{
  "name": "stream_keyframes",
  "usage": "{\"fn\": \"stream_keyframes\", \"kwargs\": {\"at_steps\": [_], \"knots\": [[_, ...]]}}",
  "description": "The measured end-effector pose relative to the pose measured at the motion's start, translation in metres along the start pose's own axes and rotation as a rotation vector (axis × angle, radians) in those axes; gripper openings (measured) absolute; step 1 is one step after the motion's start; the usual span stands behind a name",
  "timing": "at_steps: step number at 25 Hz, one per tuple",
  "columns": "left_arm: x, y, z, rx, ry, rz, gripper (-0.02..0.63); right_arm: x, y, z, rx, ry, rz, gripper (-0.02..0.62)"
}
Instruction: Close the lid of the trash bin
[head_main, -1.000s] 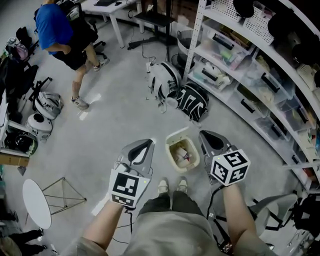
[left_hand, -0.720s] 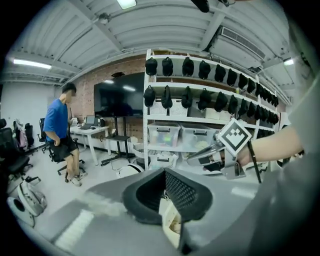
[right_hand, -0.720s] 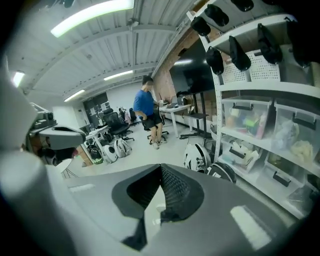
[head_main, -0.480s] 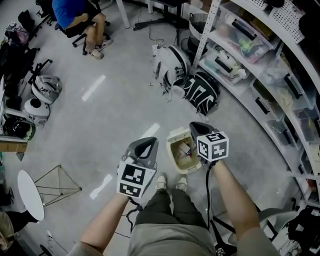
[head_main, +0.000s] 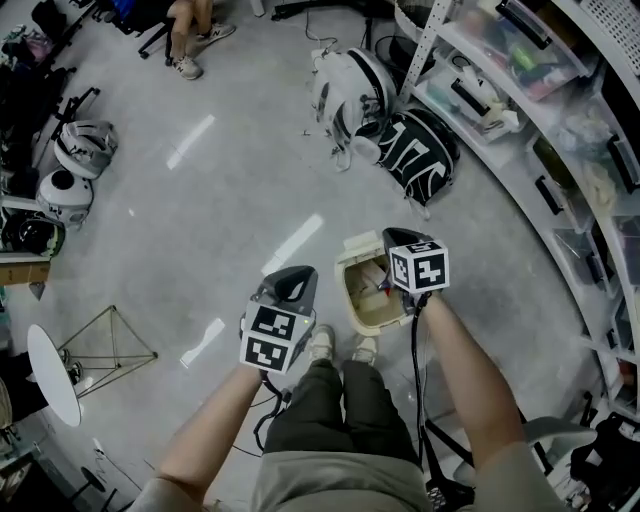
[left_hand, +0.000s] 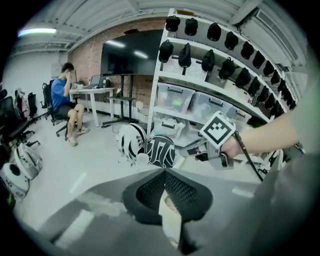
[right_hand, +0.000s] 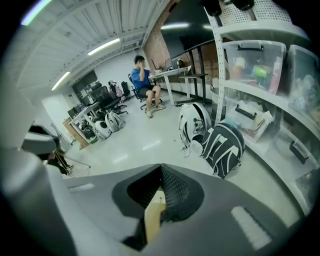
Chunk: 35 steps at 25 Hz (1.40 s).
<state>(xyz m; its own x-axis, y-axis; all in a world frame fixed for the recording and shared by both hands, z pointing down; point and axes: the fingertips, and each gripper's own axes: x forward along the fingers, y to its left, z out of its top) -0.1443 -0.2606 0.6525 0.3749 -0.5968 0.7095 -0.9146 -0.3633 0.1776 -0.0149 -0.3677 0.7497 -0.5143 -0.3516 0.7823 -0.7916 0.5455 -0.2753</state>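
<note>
Grey concrete floor (head_main: 220, 230), and the trash bin (head_main: 368, 312) is seen standing open just ahead of the shoes (head_main: 324, 344). Right tongs (head_main: 392, 238) are held pressed together and empty over its far rim, apparently beside the raised lid (head_main: 356, 244), placed to push it down. Left tongs (head_main: 299, 274), likewise closed on nothing, are kept aside.

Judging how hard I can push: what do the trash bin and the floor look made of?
Trash bin: likely plastic; cream, smooth matte walls with a moulded rim. Floor: probably polished or coated concrete; grey and glossy, mirroring streaks of ceiling light.
</note>
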Motion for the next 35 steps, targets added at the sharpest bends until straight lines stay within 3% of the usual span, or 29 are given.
{"fn": "stream_keyframes", "kwargs": {"at_steps": [5,10,14,26,29,35], "knots": [[0.010,-0.007,-0.022,-0.027,0.043,-0.013,0.003,-0.012,0.000,-0.025,0.065,0.034,0.008,0.003],[0.018,-0.027,-0.040,-0.029,0.082,-0.042,0.003,-0.036,-0.002,-0.098,0.089,0.105,0.023,0.003],[0.038,-0.044,-0.072,-0.011,0.126,-0.082,0.003,-0.042,-0.011,-0.162,0.204,0.106,0.001,0.003],[0.116,-0.071,-0.181,0.024,0.280,-0.144,0.003,0.020,-0.046,-0.298,0.412,0.154,-0.059,0.003],[0.122,-0.073,-0.193,0.022,0.301,-0.143,0.003,0.035,-0.052,-0.318,0.381,0.211,-0.063,0.005],[0.121,-0.069,-0.192,0.029,0.300,-0.128,0.003,0.041,-0.053,-0.323,0.171,0.264,-0.062,0.015]]}}
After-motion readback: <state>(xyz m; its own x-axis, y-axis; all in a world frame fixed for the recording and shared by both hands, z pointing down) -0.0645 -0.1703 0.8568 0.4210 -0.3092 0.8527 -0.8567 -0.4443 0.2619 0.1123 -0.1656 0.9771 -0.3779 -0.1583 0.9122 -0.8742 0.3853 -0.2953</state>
